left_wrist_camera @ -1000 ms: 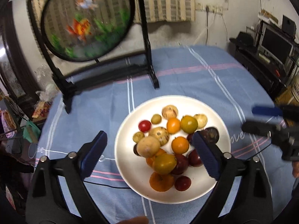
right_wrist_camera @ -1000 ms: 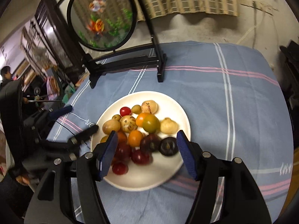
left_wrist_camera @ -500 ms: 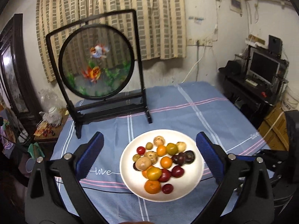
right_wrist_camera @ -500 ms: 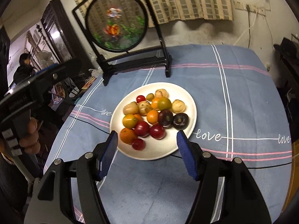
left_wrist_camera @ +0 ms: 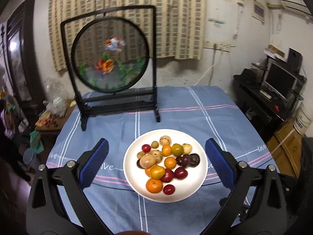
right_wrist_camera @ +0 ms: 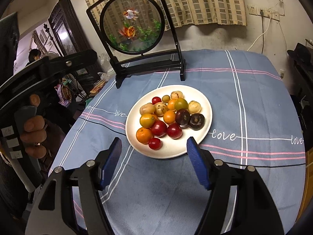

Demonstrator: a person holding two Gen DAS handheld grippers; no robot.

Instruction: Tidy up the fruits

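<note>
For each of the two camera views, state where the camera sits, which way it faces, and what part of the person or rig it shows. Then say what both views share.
Left wrist: sits on the left gripper, looks forward and down at the plate; shows its own two blue fingers, spread wide and empty.
Right wrist: sits on the right gripper, faces the plate from nearer; shows its opening, empty fingers and a hand holding the other gripper.
Shared: plate, fruits, tablecloth, goldfish screen.

The word "love" is stitched in white script along a thin line on the blue checked tablecloth (right_wrist_camera: 254, 101), once just beyond the right gripper's (right_wrist_camera: 154, 152) right finger, again at the far right edge, and twice, apparently, left of the white plate (right_wrist_camera: 207, 125).
</note>
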